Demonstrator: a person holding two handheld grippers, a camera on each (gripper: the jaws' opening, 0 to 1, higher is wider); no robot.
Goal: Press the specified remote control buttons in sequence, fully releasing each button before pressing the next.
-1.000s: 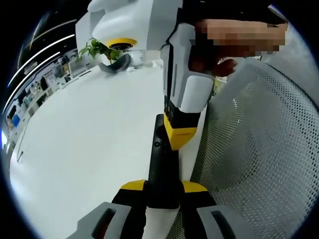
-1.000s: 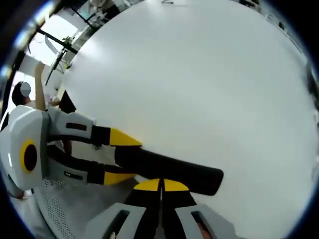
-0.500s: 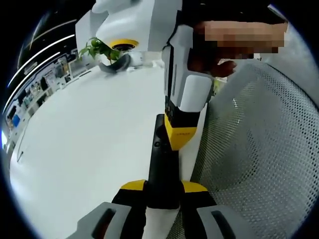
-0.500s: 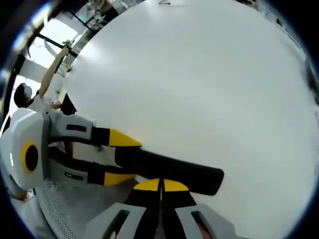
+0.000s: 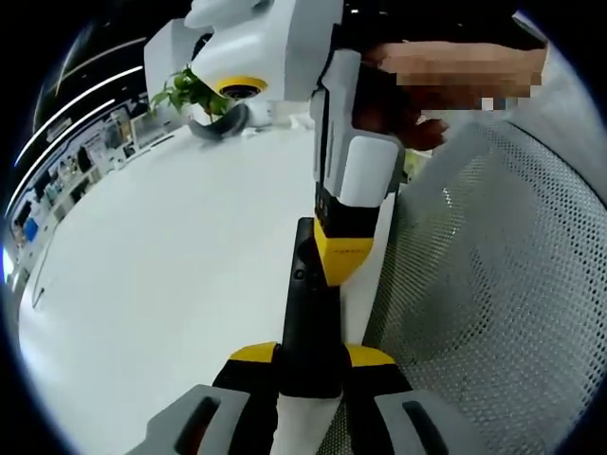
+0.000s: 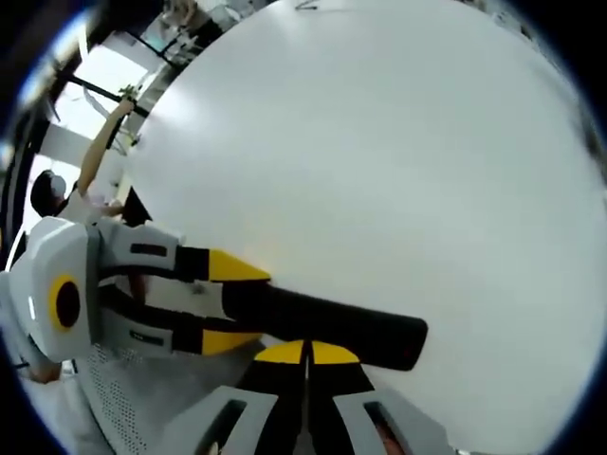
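A black remote control [image 5: 305, 303] lies lengthwise between my left gripper's [image 5: 311, 355] yellow-tipped jaws, which are shut on its near end. My right gripper [image 5: 343, 261], white with yellow tips, comes down from above and rests its closed tips on the remote's right edge, beside a small round button. In the right gripper view the remote [image 6: 351, 327] stretches across a white table [image 6: 379, 142]. There my right gripper [image 6: 305, 353] has its jaws pressed together against the remote's near side. The left gripper [image 6: 230, 301] clamps the remote's left end.
A grey mesh chair [image 5: 493, 284] stands against the table's right edge. A potted plant [image 5: 185, 90] sits at the far end of the table [image 5: 171, 246]. A hand [image 5: 408, 123] holds the right gripper. A person [image 6: 57, 194] stands far off, arm raised.
The right gripper's body has shifted slightly in the left gripper view, its tips still on the remote. The left gripper and remote have not moved.
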